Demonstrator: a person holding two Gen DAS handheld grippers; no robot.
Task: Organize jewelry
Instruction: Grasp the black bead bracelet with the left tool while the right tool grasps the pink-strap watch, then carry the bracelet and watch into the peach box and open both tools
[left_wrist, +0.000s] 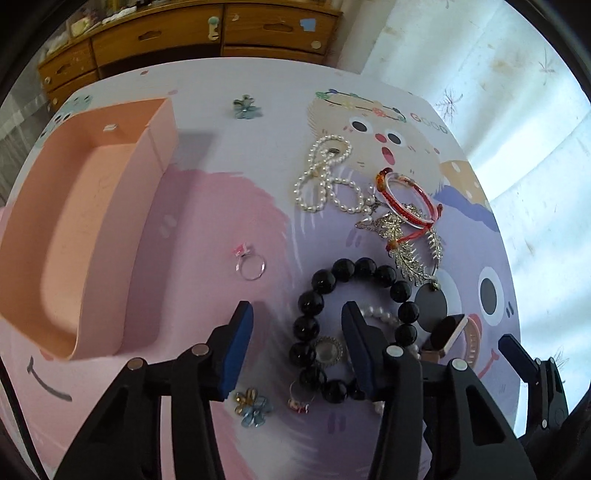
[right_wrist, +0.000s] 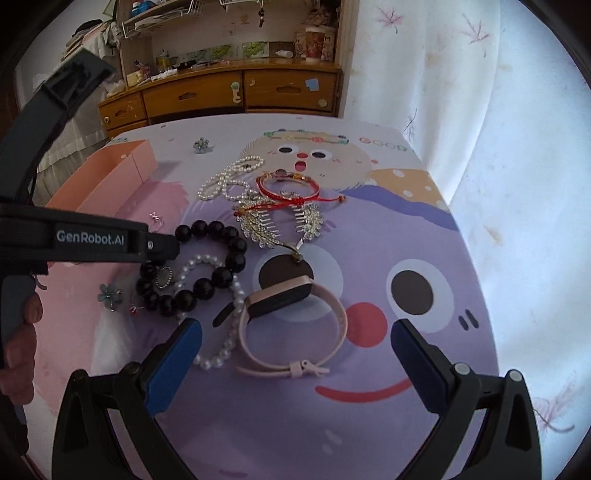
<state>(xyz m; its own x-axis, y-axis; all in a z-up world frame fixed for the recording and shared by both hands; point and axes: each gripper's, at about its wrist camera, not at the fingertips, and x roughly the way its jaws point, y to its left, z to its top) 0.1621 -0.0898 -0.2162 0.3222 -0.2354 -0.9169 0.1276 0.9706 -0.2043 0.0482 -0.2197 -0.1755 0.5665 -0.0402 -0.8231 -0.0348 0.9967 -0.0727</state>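
Observation:
Jewelry lies on a cartoon-print table. A black bead bracelet (left_wrist: 354, 325) (right_wrist: 199, 266) sits under my left gripper (left_wrist: 297, 332), which is open, its jaws straddling the bracelet's left side. A pearl necklace (left_wrist: 325, 177), a red bangle (left_wrist: 404, 199), silver leaf brooches (left_wrist: 406, 247) and a ring (left_wrist: 251, 264) lie beyond. A pink watch (right_wrist: 291, 325) lies between the jaws of my open right gripper (right_wrist: 297, 341). A pearl bracelet (right_wrist: 221, 332) lies beside it. An empty pink box (left_wrist: 74, 236) stands at the left.
Blue flower clips lie near (left_wrist: 253, 406) and far (left_wrist: 245, 108). A small round brooch (left_wrist: 327, 350) sits inside the black bracelet. A wooden drawer cabinet (right_wrist: 221, 92) stands behind the table; a white wall is on the right.

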